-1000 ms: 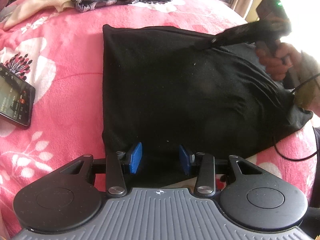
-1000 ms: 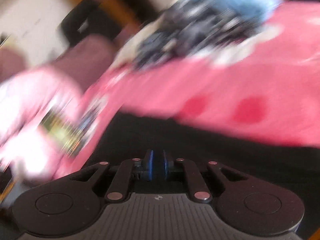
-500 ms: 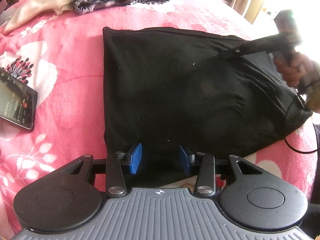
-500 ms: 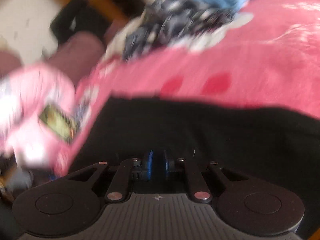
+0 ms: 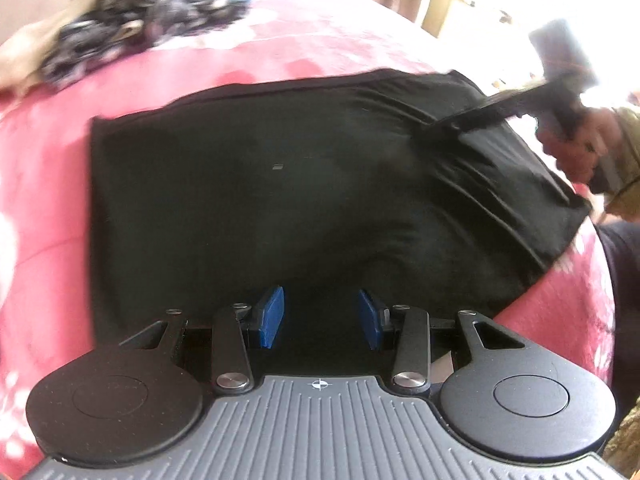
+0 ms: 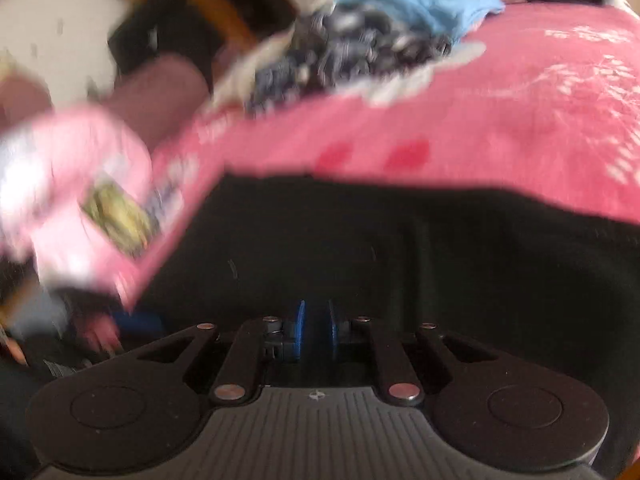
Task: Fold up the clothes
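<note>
A black garment [image 5: 280,200] lies spread flat on the pink bed cover [image 5: 280,48]. My left gripper [image 5: 320,316] is open at the garment's near edge, its blue pads [image 5: 272,316] wide apart over the cloth. In the left wrist view my right gripper [image 5: 440,122] reaches in from the right, held by a hand [image 5: 572,148], and pinches the garment near its far right edge; creases run from the tip. In the blurred right wrist view the right gripper [image 6: 315,326] has its pads nearly together over the black garment [image 6: 400,260].
A pile of patterned, blue and cream clothes [image 5: 140,20] sits at the back of the bed, also the pile [image 6: 360,52] in the right wrist view. A phone [image 6: 120,216] lies blurred at the left on the cover. A bright window is at the far right.
The left wrist view has swung, so the garment sits further left in it and the phone has left the frame. The right gripper has drawn inward over the garment's right part, still closed.
</note>
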